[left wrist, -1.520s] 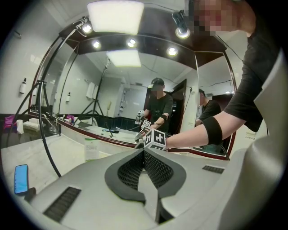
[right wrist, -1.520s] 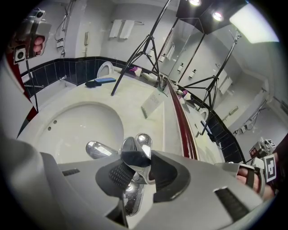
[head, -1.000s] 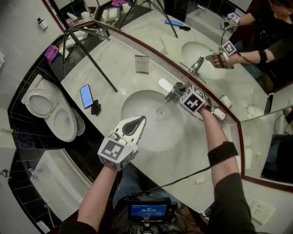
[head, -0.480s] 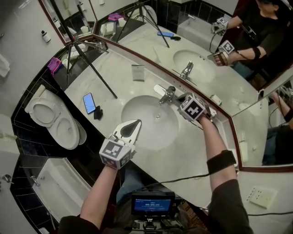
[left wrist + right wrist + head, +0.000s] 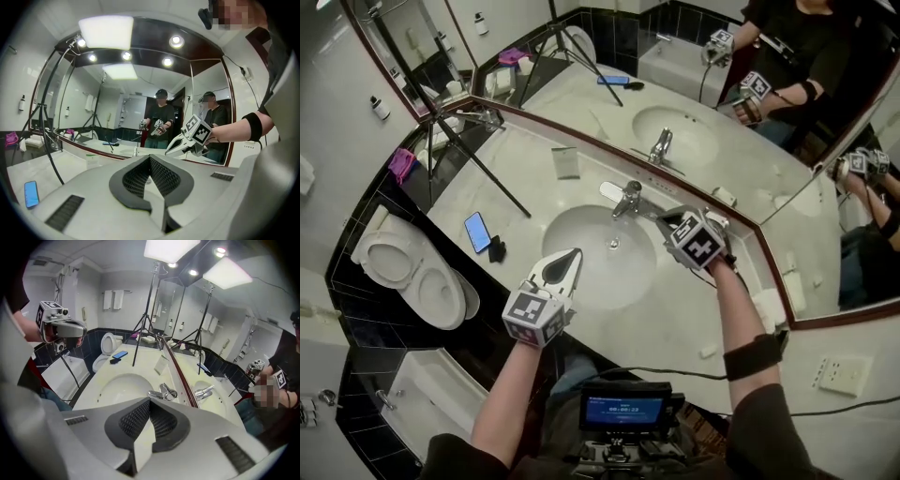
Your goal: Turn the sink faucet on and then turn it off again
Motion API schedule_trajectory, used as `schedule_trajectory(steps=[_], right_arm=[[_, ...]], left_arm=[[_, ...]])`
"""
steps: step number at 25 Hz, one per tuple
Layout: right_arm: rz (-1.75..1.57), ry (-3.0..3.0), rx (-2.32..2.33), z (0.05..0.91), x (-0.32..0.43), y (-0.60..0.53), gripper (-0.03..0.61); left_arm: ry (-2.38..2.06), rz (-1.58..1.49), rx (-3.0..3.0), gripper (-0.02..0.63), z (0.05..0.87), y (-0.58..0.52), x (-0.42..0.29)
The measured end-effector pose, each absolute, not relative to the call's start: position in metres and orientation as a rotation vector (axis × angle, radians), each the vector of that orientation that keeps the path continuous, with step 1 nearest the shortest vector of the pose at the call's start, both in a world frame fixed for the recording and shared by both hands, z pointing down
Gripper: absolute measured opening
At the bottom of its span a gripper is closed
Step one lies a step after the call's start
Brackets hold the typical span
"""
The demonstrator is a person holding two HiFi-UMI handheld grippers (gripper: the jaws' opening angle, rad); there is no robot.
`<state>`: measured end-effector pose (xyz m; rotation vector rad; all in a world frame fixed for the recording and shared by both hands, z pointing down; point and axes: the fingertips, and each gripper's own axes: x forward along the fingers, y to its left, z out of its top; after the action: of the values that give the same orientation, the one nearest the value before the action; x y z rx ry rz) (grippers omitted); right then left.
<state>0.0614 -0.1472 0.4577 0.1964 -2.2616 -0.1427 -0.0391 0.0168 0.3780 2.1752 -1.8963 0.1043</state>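
Marble table (image 5: 698, 314) carries the sink (image 5: 572, 281); the faucet (image 5: 625, 198) is set at its far rim, against the mirror. The left tongs (image 5: 574, 255) are held shut and empty over the near rim. The right tongs (image 5: 667, 217), just right of the faucet and clear of it, have just been closing with nothing between them and are all but together. Risk noted: closed tips may skid off the smooth chrome, so the faucet could be left half turned.

Blue-screened phone (image 5: 476, 232) (small black item (image 5: 496, 248) just beside it) and folded card (image 5: 565, 162) on the countertop (image 5: 536, 157), toilet (image 5: 398, 267) nearby
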Motion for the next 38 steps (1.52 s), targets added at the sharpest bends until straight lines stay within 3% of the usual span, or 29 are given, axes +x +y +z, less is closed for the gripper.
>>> schedule_trajectory(steps=[14,38], right_arm=[[0.097,-2.378,0.541,0.437,0.156,-0.163,0.017],[0.226,-2.362,0.696,0.449,0.2,-0.148,0.018]], left_arm=[[-1.832,0.144,2.228,0.0,0.378,0.017,-0.028],[-1.757,0.143,2.275,0.0,0.379,0.015,-0.027]])
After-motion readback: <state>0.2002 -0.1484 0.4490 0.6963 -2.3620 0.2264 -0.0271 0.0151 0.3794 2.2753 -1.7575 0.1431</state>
